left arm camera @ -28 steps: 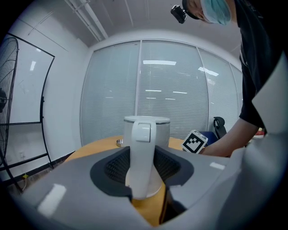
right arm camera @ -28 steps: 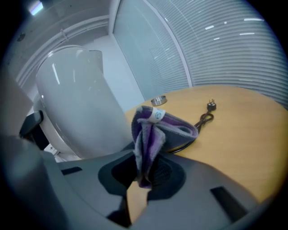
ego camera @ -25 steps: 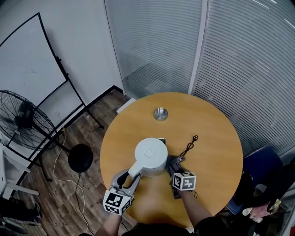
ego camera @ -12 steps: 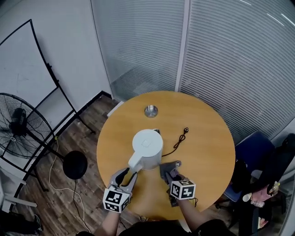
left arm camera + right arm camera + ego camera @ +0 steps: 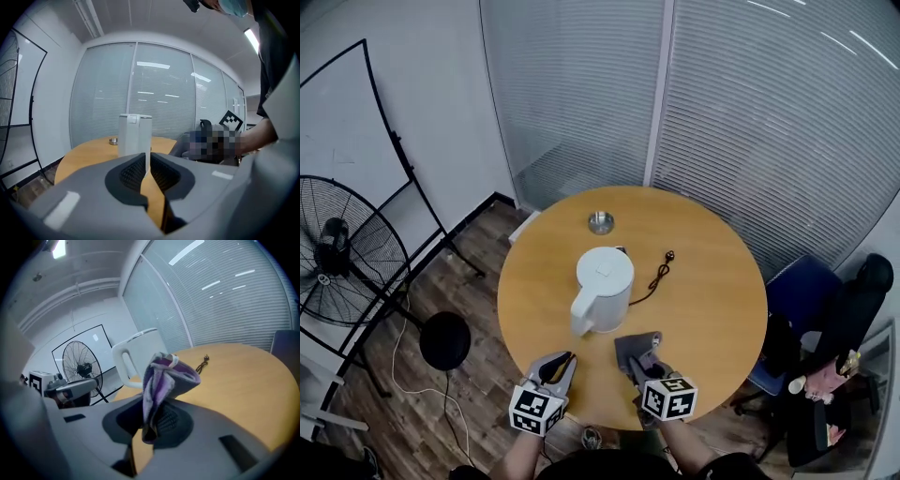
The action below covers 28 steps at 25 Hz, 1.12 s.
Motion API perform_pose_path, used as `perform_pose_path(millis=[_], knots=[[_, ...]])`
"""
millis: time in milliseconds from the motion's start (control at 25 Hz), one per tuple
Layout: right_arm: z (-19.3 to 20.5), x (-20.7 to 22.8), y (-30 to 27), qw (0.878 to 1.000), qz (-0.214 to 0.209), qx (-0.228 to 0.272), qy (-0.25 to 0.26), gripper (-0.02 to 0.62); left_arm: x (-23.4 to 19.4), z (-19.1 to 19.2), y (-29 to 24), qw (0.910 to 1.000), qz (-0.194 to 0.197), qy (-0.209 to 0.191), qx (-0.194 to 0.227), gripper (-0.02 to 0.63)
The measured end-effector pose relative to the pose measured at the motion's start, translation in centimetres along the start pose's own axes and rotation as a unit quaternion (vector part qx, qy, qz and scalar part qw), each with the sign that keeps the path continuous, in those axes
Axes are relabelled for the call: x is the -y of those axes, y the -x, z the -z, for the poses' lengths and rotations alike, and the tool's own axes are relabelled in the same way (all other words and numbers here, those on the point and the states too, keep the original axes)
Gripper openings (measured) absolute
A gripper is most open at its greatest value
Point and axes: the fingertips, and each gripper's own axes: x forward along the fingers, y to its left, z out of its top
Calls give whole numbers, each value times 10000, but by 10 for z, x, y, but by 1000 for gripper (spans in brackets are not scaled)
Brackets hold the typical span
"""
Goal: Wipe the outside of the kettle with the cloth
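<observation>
- Bringing the cloth (image 5: 161, 380) up to the kettle (image 5: 604, 281) looks to us like the step in hand. The right claw (image 5: 639, 361) pinches a bunched purple-grey wad of it above the near part of the table (image 5: 712, 281), apart from the kettle.
- The white kettle stands upright near the table's middle, handle turned toward us, with its power cord (image 5: 656, 278) lying just beside it on the right.
- Our left claw (image 5: 555, 362) sits by the near table edge, its jaws narrow and closing with nothing between them.
- We judge it should steady the handle before we rub, since a light kettle may slide or turn.
- We should lay a broad fold flat against the wall, not the bunched tip, and sweep round the side.
- We should keep the cloth off the cord.
</observation>
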Motion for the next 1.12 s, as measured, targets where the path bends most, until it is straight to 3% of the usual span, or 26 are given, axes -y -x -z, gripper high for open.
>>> perform_pose_path(millis=[280, 480, 1120], knots=[[-12, -39, 27, 9986, -414, 215, 257, 41, 11, 10, 30, 9998, -86, 129, -110, 12], [-22, -52, 48, 9959, -779, 307, 337, 41, 22, 6, 39, 9990, -378, 232, -44, 11], [-19, -28, 127, 9874, -1418, 154, 689, 41, 103, -7, 50, 9933, -1021, 507, 184, 11]])
